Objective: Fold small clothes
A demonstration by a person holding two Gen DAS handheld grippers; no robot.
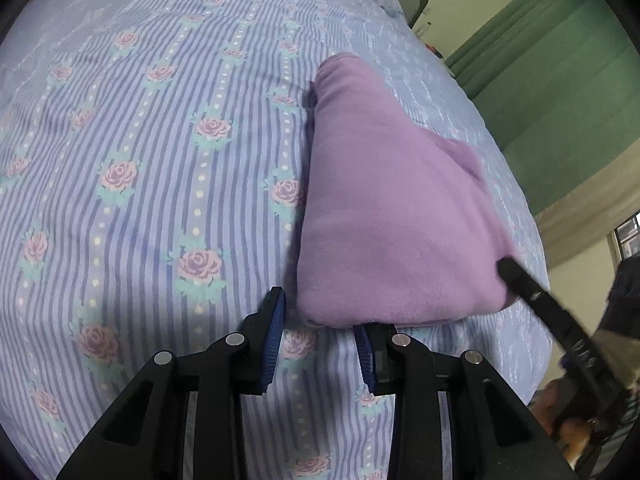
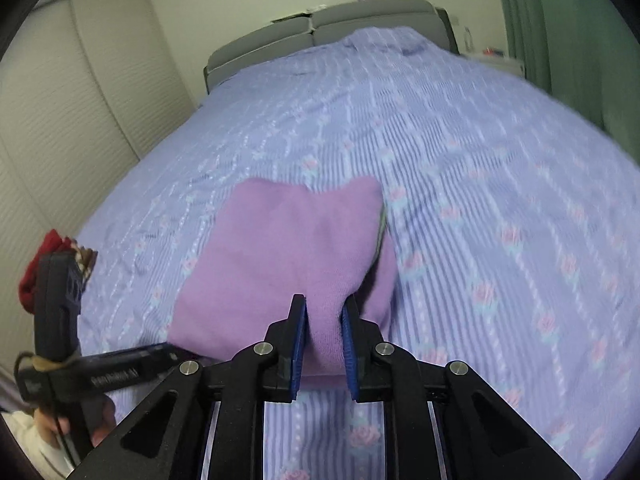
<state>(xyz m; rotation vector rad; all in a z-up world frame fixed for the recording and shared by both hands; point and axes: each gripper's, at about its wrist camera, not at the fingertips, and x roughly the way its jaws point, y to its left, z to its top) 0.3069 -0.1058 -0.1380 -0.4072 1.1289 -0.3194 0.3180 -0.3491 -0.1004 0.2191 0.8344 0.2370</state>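
1. A bed (image 2: pixel 460 152) spread with a lilac striped, rose-printed sheet fills both views; a grey headboard (image 2: pixel 320 28) stands at its far end and a green curtain (image 1: pixel 560 92) hangs to one side
2. The purple garment (image 2: pixel 280 248), already folded into a thick, roughly square wad, lies on the sheet near the bed's near edge, close in front of both grippers
3. A red cloth (image 2: pixel 34 272) sits well apart at the left edge of the bed, behind the left tool
4. The right gripper (image 2: pixel 323 344) is closed on the near edge of the garment, a ridge of purple fabric pinched between its blue pads
5. The left gripper (image 1: pixel 320 344) stands partly open at the garment's near corner; one pad is tucked under that corner, but nothing is clamped
6. The step in hand looks like taking hold of the near edge for a further fold or a shift
7. Next, the left fingers need to close on the corner, so both ends lift evenly without the layers slipping apart
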